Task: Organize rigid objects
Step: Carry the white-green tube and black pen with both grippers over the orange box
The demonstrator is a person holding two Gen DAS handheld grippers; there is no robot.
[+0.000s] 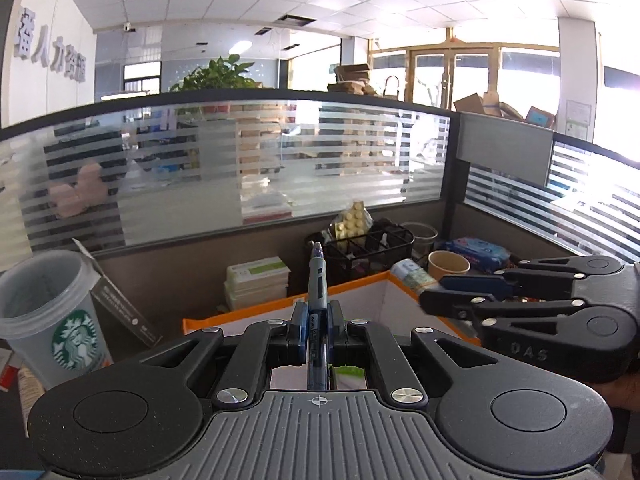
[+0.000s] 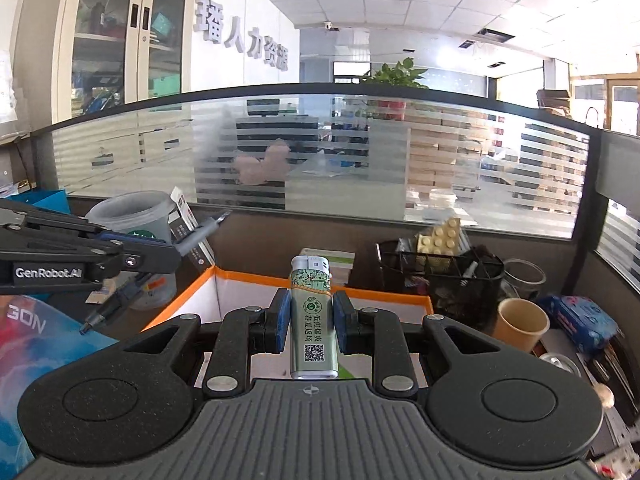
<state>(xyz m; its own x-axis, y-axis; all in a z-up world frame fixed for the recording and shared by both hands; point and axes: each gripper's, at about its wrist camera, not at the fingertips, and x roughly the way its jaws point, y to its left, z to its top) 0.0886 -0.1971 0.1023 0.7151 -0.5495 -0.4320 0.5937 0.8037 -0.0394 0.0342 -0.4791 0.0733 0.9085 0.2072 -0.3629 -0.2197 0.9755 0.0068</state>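
My left gripper [image 1: 317, 330] is shut on a blue-grey pen [image 1: 317, 280] that points forward and up. It also shows in the right wrist view [image 2: 160, 256] at the left, with the pen [image 2: 202, 232] sticking out. My right gripper [image 2: 308, 320] is shut on a green lighter [image 2: 313, 320] held upright. It shows in the left wrist view [image 1: 452, 292] at the right, where the lighter [image 1: 412, 278] sticks out. Both grippers hover over an orange-rimmed white box [image 2: 240, 280], also seen in the left wrist view [image 1: 360, 280].
A black mesh organizer [image 2: 444, 276] with a yellow blister pack [image 2: 438, 240] stands behind the box. A paper cup [image 2: 520, 324], a glass jar [image 2: 524, 276] and a blue pack [image 2: 580, 320] are at the right. A Starbucks cup [image 1: 52, 312] stands at the left. Stacked boxes [image 1: 258, 280] sit by the partition.
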